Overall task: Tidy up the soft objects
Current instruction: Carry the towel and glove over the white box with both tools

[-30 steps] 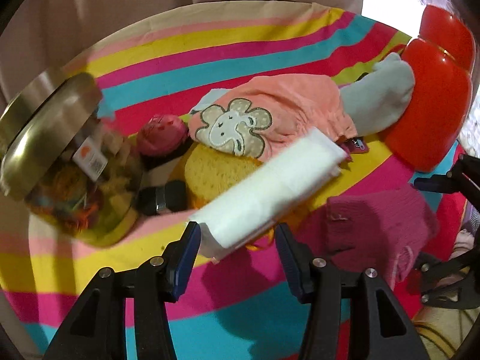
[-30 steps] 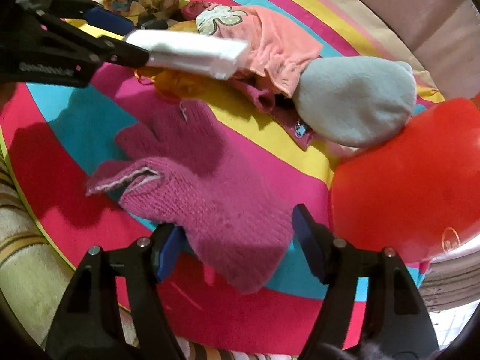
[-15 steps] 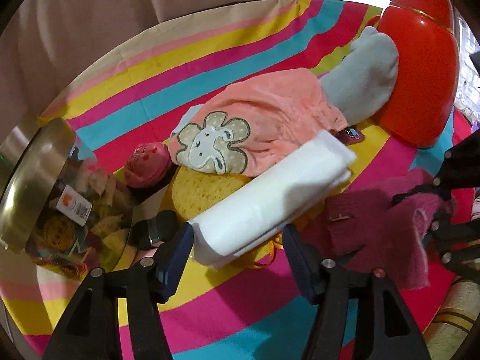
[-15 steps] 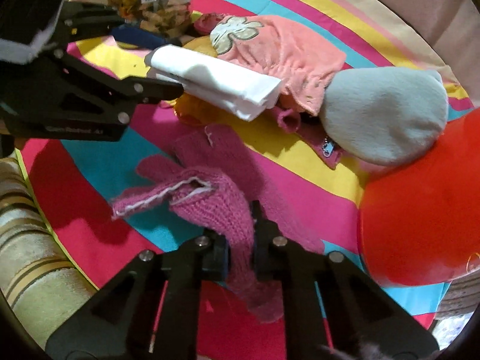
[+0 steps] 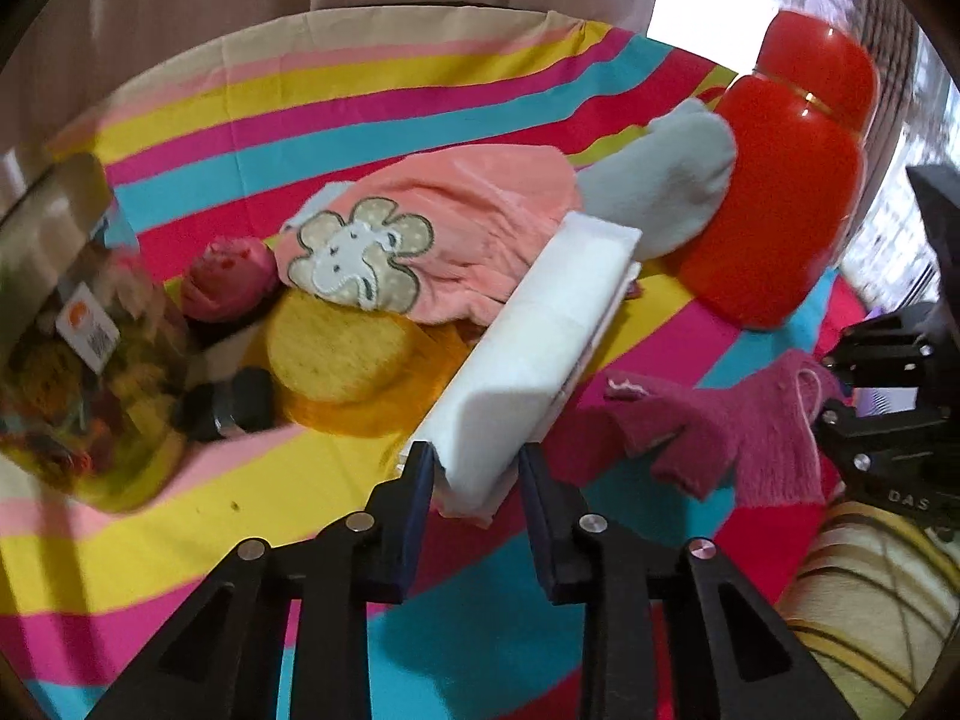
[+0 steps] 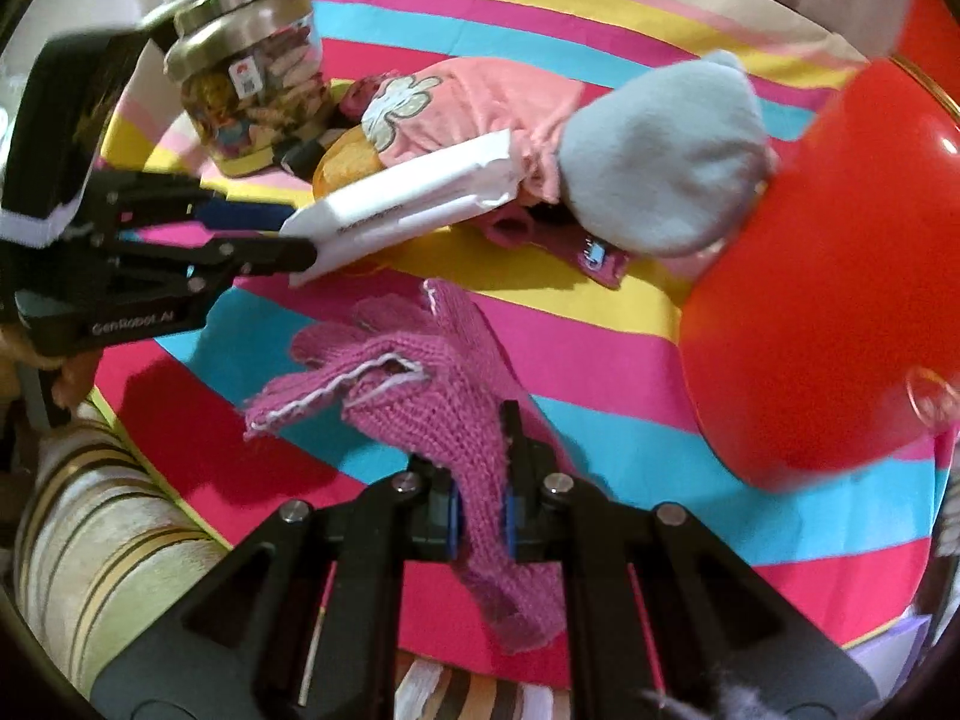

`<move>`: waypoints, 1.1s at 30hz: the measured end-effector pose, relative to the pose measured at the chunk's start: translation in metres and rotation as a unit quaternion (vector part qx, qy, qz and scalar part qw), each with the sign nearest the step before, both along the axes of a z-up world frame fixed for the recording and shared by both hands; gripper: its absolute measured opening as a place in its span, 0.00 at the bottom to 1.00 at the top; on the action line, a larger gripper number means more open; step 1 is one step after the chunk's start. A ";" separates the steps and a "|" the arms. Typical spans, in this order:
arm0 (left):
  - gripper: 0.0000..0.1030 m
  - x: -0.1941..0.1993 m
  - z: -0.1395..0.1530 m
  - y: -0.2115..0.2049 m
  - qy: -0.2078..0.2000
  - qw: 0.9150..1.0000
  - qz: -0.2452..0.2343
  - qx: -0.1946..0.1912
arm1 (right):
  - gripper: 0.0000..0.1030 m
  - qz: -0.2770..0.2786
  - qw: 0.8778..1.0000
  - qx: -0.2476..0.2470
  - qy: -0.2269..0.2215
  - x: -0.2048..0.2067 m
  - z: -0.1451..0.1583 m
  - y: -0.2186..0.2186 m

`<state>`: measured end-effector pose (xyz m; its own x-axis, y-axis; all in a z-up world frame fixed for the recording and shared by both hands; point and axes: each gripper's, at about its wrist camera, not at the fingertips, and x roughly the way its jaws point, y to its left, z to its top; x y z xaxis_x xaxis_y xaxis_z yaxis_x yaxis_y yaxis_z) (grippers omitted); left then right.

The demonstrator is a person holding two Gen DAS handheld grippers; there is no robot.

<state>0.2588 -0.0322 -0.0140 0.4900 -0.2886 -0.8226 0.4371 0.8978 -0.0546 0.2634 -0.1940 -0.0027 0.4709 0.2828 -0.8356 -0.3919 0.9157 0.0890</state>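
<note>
My left gripper [image 5: 474, 468] is shut on a white tissue pack [image 5: 540, 348], held above the striped cloth; the pack also shows in the right wrist view [image 6: 414, 204]. My right gripper [image 6: 480, 492] is shut on a magenta knitted glove [image 6: 438, 396], lifted off the cloth; the glove also shows in the left wrist view [image 5: 738, 438]. A peach garment with a flower patch [image 5: 444, 246], a grey plush [image 5: 660, 186], a yellow sponge [image 5: 336, 348] and a small pink plush [image 5: 225, 282] lie in a pile.
A round table under a striped cloth [image 5: 360, 102]. A glass jar with a metal lid [image 6: 252, 90] stands at the left. A big red container [image 5: 786, 198] stands at the right. A small black object [image 5: 228, 402] lies by the jar. Striped upholstery [image 6: 102, 540] is below the table edge.
My right gripper closed on the magenta glove and lifted it off the cloth. My left gripper, still holding the tissue pack, drew back and turned slightly.
</note>
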 end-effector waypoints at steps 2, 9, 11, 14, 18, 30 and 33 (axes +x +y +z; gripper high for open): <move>0.28 -0.005 0.001 0.001 0.006 1.000 0.004 -0.010 | 0.12 -0.008 1.000 0.011 0.002 -0.006 -0.001 -0.002; 0.25 -0.023 0.002 -0.002 0.021 0.999 0.014 -0.027 | 0.12 -0.024 0.999 0.036 0.003 -0.029 0.006 -0.017; 0.24 -0.027 0.003 -0.003 0.023 0.999 0.013 -0.029 | 0.12 -0.028 0.999 0.043 0.003 -0.035 0.008 -0.022; 0.22 -0.038 0.009 -0.008 0.018 0.999 0.011 -0.033 | 0.12 -0.036 0.998 0.052 0.003 -0.043 0.009 -0.029; 0.20 -0.048 0.012 -0.015 0.018 0.999 0.006 -0.026 | 0.12 -0.049 0.997 0.061 0.004 -0.056 0.011 -0.043; 0.56 -0.052 -0.002 -0.044 0.036 0.999 -0.024 0.029 | 0.12 -0.094 0.993 0.078 -0.003 -0.098 0.023 -0.096; 0.53 -0.049 -0.008 -0.056 0.048 0.997 -0.037 0.041 | 0.12 -0.112 0.991 0.078 -0.008 -0.108 0.028 -0.114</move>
<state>0.2101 -0.0881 -0.0220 0.3874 -0.2508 -0.8871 0.4993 0.8660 -0.0268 0.1559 -0.3084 0.0251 0.5498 0.2940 -0.7818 -0.1824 0.9557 0.2311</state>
